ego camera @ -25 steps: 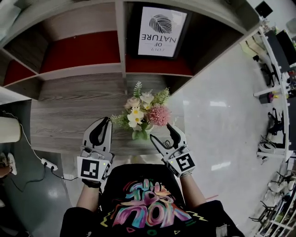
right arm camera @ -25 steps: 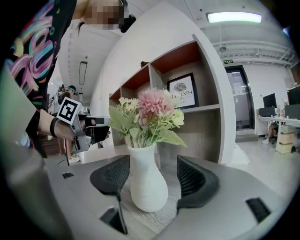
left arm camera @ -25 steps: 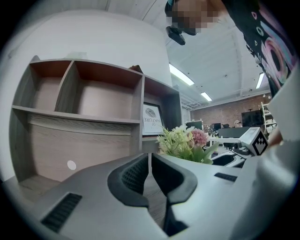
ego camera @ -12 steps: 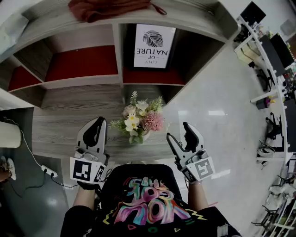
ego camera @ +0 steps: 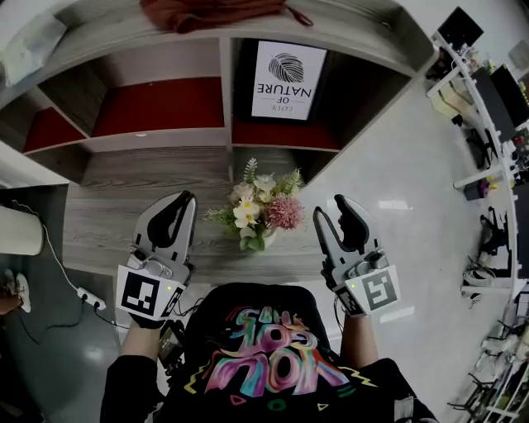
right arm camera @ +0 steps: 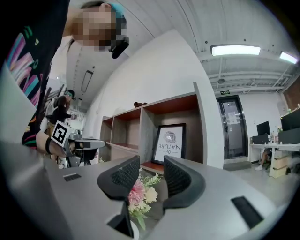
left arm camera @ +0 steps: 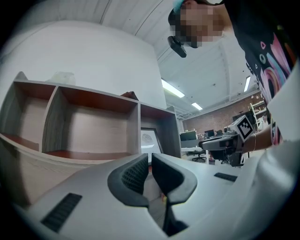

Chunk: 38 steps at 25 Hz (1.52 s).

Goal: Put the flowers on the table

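Note:
A small bouquet of pink, white and yellow flowers (ego camera: 263, 206) stands upright on the grey wooden table (ego camera: 116, 206), near its front edge. My left gripper (ego camera: 186, 200) hovers to the bouquet's left with its jaws together and nothing in them; the left gripper view shows its pads (left arm camera: 136, 171) almost touching. My right gripper (ego camera: 329, 208) is off to the right of the flowers and clear of them. Its jaws are closing with nothing between them. In the right gripper view the flowers (right arm camera: 140, 194) show beyond and below that gripper (right arm camera: 151, 165).
Behind the table is a shelf unit (ego camera: 223, 132) with red-backed compartments, one holding a framed print (ego camera: 285, 70). A reddish cloth (ego camera: 211, 12) lies on top. A power strip (ego camera: 87, 297) lies on the floor at left, and office desks (ego camera: 496, 99) stand far right.
My right gripper has drawn away to the right from beside the flowers, and its jaws have narrowed. The left gripper has shifted a little. The bouquet stays on the table.

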Tool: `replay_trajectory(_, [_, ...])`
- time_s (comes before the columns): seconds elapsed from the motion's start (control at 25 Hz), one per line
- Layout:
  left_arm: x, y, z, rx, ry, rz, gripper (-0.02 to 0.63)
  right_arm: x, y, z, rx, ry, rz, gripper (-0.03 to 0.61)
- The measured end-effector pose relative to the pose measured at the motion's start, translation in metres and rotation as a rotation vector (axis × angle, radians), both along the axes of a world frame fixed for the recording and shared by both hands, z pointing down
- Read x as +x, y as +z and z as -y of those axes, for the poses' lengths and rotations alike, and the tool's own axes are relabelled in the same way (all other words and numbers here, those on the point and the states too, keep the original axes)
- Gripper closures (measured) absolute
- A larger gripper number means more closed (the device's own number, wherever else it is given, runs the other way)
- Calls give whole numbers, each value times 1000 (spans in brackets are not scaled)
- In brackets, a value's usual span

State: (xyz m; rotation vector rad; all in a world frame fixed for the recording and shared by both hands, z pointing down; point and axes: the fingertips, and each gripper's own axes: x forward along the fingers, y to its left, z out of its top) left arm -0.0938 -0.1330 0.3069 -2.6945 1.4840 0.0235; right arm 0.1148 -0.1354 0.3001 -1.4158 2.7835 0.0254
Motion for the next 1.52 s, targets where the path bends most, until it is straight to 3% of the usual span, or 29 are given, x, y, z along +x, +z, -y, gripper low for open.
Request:
replay_trajectory(0.24, [-6,2,-7,-15,2,-1,575,-8,10,4,-53,-16,-30,483])
replay_trajectory(0.48, [-7,6,-11,-36,3,-18,580,-17,8,7,-37,-7,-7,563])
replay_trajectory(1.52, [-7,10,-16,-49,11,-13,591,-4,23,5,-70,12,9,565])
